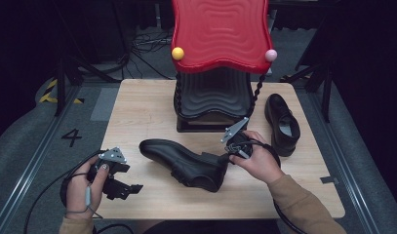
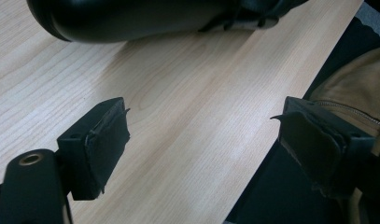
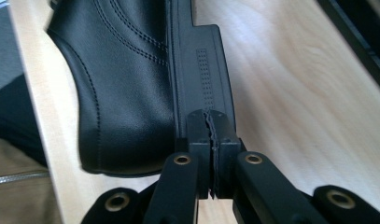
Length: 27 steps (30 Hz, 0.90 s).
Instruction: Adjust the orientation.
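My right gripper [image 3: 211, 140] has its jaws clenched pad against pad, nothing between them, and the tips press up against the heel of the black shoe [image 3: 127, 88]; just past the tips I see the heel block's dotted tread, and to the left of the jaws the stitched leather of the shoe's back, lying on its side. From above, that right gripper [image 1: 233, 146] sits at the heel end of the shoe [image 1: 184, 163], the hand wrapped round it, with the toe pointing away from the jaws toward my other hand. My left gripper [image 2: 201, 149] stands released, jaws wide apart with bare wood between the pads [image 2: 108, 140]; nothing touches them, and the rounded black side of the shoe [image 2: 131, 18] lies well ahead of the tips. In the high view the left gripper [image 1: 123, 187] hangs at the near left edge of the table [image 1: 137, 112], apart from the shoe's toe. Beyond the right jaws, farther out, a second black shoe [image 1: 282, 124] stands upright near the table's right edge. Behind both, at the far middle, a black ribbed stand [image 1: 213, 105] carries a wavy red panel [image 1: 220, 34] with a yellow ball [image 1: 177, 53] and a pink ball [image 1: 270, 55] at its corners. The table is pale wood; around it grey floor, cables and a dark room.
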{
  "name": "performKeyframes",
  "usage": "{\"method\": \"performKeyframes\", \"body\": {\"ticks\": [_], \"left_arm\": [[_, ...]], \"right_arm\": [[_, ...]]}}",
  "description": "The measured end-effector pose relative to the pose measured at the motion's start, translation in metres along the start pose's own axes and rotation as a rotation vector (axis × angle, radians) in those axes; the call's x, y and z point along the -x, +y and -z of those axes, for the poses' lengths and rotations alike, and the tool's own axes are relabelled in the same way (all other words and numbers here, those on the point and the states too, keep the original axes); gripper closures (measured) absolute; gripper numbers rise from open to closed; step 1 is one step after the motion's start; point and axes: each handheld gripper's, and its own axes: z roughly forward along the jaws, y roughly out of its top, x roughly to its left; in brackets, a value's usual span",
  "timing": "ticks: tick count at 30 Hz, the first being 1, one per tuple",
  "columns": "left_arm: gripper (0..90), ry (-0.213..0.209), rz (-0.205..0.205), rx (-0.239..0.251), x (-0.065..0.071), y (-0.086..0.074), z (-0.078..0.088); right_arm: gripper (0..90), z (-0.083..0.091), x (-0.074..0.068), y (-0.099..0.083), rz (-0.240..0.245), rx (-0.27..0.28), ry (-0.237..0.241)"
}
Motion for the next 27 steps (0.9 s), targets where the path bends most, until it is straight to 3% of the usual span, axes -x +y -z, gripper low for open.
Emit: {"method": "performKeyframes", "body": {"ticks": [7,15,17,19,20,22,23,27], "left_arm": [[16.7,0.001,-0.002,0.001,-0.001,0.0,0.001],[16.7,0.0,0.004,0.0,-0.002,-0.001,0.0],[16.7,-0.001,0.004,0.001,-0.002,-0.001,0.0],[16.7,0.001,-0.001,0.0,-0.002,-0.001,0.001],[16.6,-0.001,0.002,0.001,-0.003,-0.002,0.001],[16.6,0.001,0.006,-0.001,-0.004,-0.002,0.0],[16.7,0.001,0.006,-0.001,-0.004,-0.002,0.0],[16.7,-0.005,0.009,-0.009,-0.004,-0.002,-0.002]], "right_arm": [[89.6,-0.002,0.011,0.006,0.001,-0.015,-0.081],[89.0,-0.008,0.024,0.007,-0.023,-0.016,-0.126],[85.1,-0.01,0.029,0.006,-0.04,-0.01,-0.14],[72.4,-0.012,0.036,0.004,-0.049,-0.003,-0.184],[66.1,-0.014,0.038,0.002,-0.056,0.003,-0.23],[63.1,-0.012,0.042,-0.002,-0.04,-0.025,-0.362],[62.2,-0.011,0.044,-0.004,-0.051,-0.032,-0.389],[60.7,-0.008,0.05,-0.009,-0.082,-0.012,-0.361]]}}
